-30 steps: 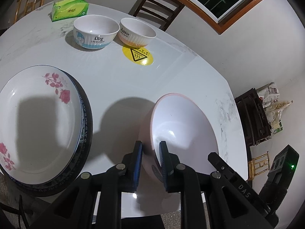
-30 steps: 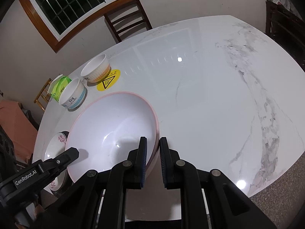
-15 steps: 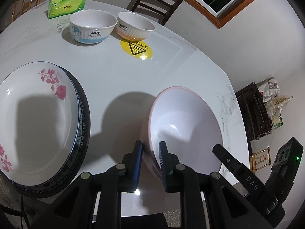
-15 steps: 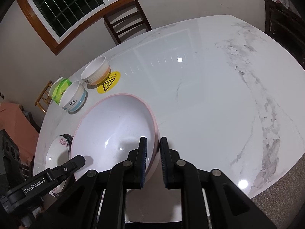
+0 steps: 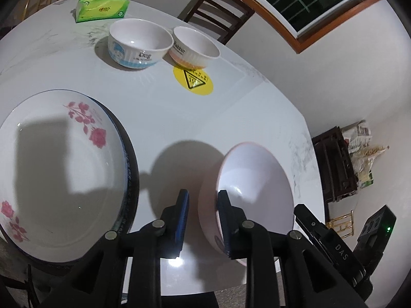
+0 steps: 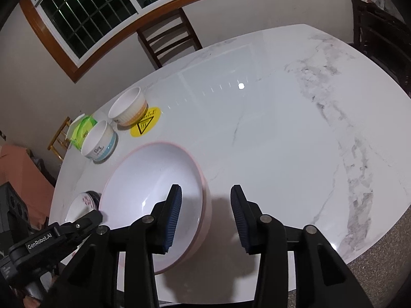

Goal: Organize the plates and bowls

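— What does that big bowl look like from where you stand?

— The large pink bowl is wide and shallow, glossy white inside, with a pale pink rim and pink outer wall. It sits on the white marble table at the near edge, between the two grippers.

— And the rest of the crockery?

— To its left lies the rose-patterned plate, white with pink flowers, stacked on a dark plate with a blue-patterned rim. Farther back are two small ribbed bowls touching each other — the blue-banded bowl and the orange-banded bowl — just beside a yellow warning sticker. A green tissue box stands behind them.

— How are the grippers placed?

— Both point downward at the table. The left gripper straddles the bowl's left wall, one blue pad inside, the other outside with a clear gap to the wall; its jaws are opening. The right gripper straddles the right wall the same way, left pad over the white interior, right pad well clear over bare marble. Its jaws are opening too, and neither pad presses on the rim.
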